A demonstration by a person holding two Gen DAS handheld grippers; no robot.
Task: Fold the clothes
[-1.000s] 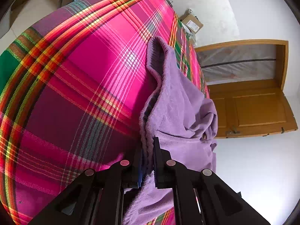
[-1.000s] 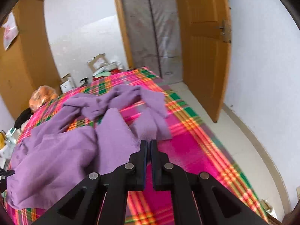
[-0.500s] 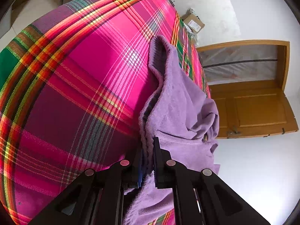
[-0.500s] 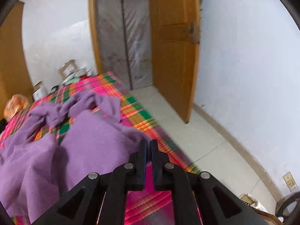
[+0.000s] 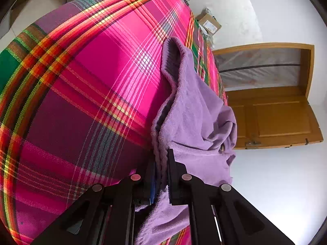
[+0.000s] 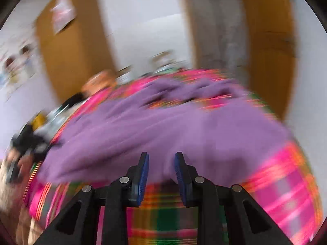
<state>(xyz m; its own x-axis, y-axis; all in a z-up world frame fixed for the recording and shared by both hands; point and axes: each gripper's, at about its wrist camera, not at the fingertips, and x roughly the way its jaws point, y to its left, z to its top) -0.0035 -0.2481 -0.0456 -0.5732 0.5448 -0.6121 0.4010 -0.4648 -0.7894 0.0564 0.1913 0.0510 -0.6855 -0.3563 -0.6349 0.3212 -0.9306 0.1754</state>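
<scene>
Closest in, the left gripper (image 5: pixel 161 163) is clamped on a ribbed edge of the purple garment (image 5: pixel 196 110), the knit pinched tight between its two black fingers. From there the garment runs away across the pink plaid bedspread (image 5: pixel 81 94), bunching into folds towards the bed's far side. The right gripper (image 6: pixel 161 163) hangs just over the garment's near edge; its jaws are opening, blue pads apart, with purple cloth seen through the gap but nothing pressed between them. That view is badly smeared. Beyond the bed stand a wooden door (image 5: pixel 282 118), some cardboard boxes (image 5: pixel 209 22) by the white wall, and a wooden cupboard (image 6: pixel 71 47).
</scene>
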